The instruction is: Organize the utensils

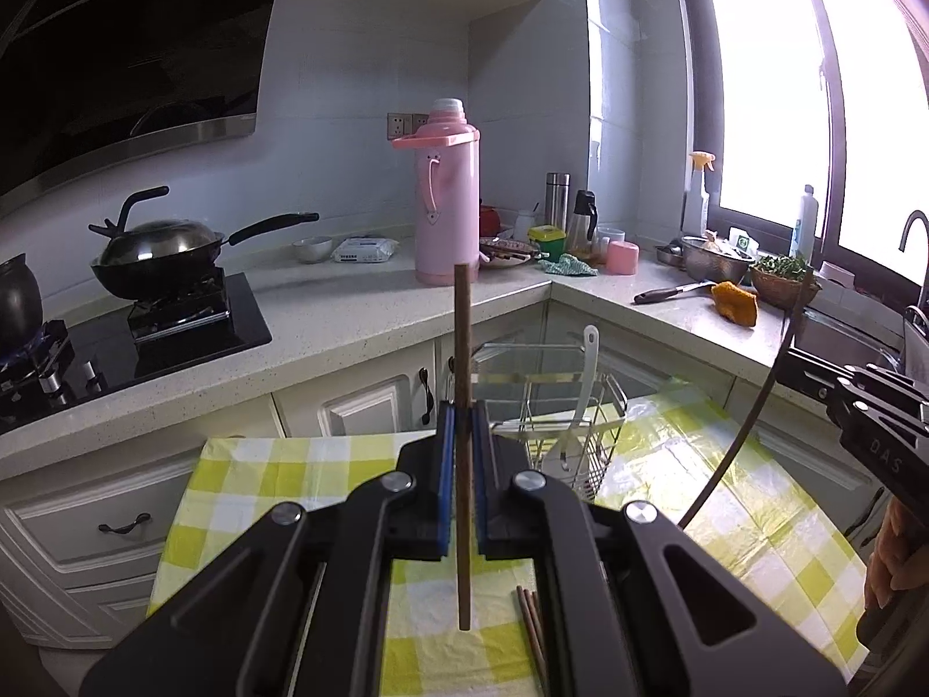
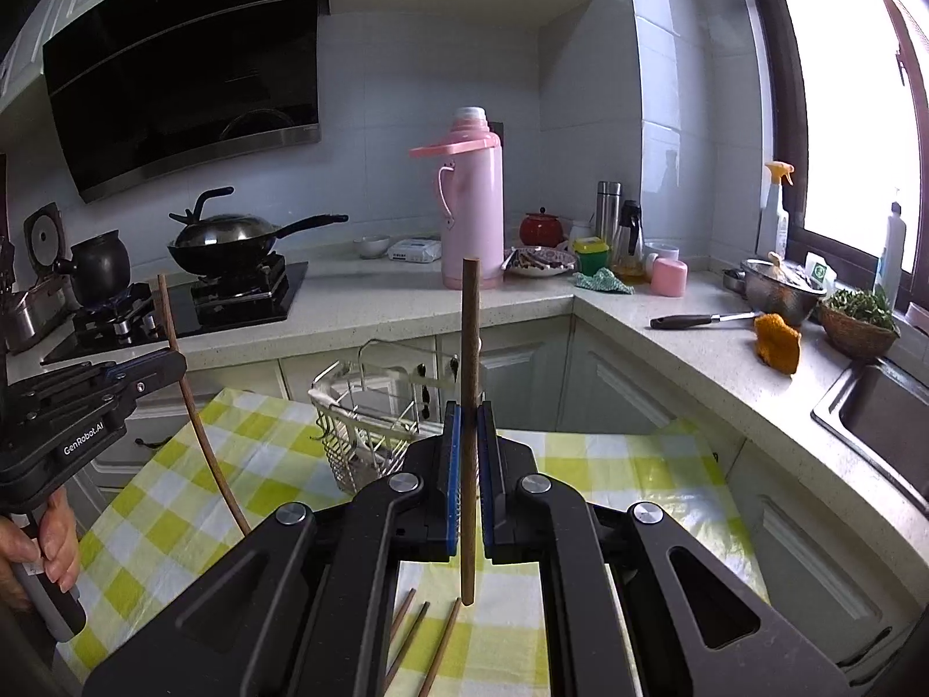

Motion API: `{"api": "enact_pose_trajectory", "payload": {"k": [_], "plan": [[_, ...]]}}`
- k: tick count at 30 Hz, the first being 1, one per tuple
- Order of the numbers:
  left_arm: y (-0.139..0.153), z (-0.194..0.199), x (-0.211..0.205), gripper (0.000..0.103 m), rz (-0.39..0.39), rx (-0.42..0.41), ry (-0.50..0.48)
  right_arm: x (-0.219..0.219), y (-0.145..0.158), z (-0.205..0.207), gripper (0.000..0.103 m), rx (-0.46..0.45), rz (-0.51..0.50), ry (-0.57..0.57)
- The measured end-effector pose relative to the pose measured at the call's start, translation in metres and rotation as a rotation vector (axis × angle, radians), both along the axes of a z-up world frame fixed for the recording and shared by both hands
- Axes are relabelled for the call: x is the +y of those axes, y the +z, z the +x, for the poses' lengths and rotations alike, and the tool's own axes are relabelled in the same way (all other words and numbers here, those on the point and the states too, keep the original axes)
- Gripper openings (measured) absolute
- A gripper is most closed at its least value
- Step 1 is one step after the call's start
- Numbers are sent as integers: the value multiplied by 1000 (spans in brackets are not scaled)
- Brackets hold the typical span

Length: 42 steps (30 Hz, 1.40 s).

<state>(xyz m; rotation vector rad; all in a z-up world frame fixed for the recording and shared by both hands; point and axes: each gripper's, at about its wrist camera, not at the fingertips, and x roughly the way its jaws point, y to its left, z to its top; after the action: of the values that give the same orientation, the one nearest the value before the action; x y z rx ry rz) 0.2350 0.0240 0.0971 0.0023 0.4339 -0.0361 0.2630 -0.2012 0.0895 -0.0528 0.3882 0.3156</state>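
Left gripper (image 1: 463,464) and right gripper (image 2: 469,464) each clamp one upright brown chopstick (image 1: 463,348) above the checked tablecloth (image 1: 755,493), spare chopsticks (image 2: 441,645) lying below, wire utensil basket (image 1: 557,406) just beyond

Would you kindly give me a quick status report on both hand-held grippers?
Left hand-held gripper shut on a chopstick, upright. Right hand-held gripper shut on another chopstick. Wire utensil basket ahead, path clear.

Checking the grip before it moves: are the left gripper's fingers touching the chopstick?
Touching. Left wrist view: both blue fingers press the upright chopstick, no gap.
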Motion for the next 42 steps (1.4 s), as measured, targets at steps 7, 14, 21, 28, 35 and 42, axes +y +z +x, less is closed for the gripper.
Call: {"api": "enact_pose_trajectory", "payload": {"k": [7,14,21,28,35,42], "plan": [[52,28,-9,6,9,-46,-27,2,52,23,6,-47,8,16],[104,55,-17,6,43,-98,-29,17,92,41,6,-90,-19,37],[129,89,-14,6,20,-126,-12,33,110,61,6,-112,-6,66],[115,135,-19,6,-46,-91,-30,53,96,91,6,-65,4,96],[52,171,-22,6,-41,40,-51,64,47,129,6,87,13,129],[-3,190,-10,6,-80,169,-66,72,2,152,6,206,20,130]]}}
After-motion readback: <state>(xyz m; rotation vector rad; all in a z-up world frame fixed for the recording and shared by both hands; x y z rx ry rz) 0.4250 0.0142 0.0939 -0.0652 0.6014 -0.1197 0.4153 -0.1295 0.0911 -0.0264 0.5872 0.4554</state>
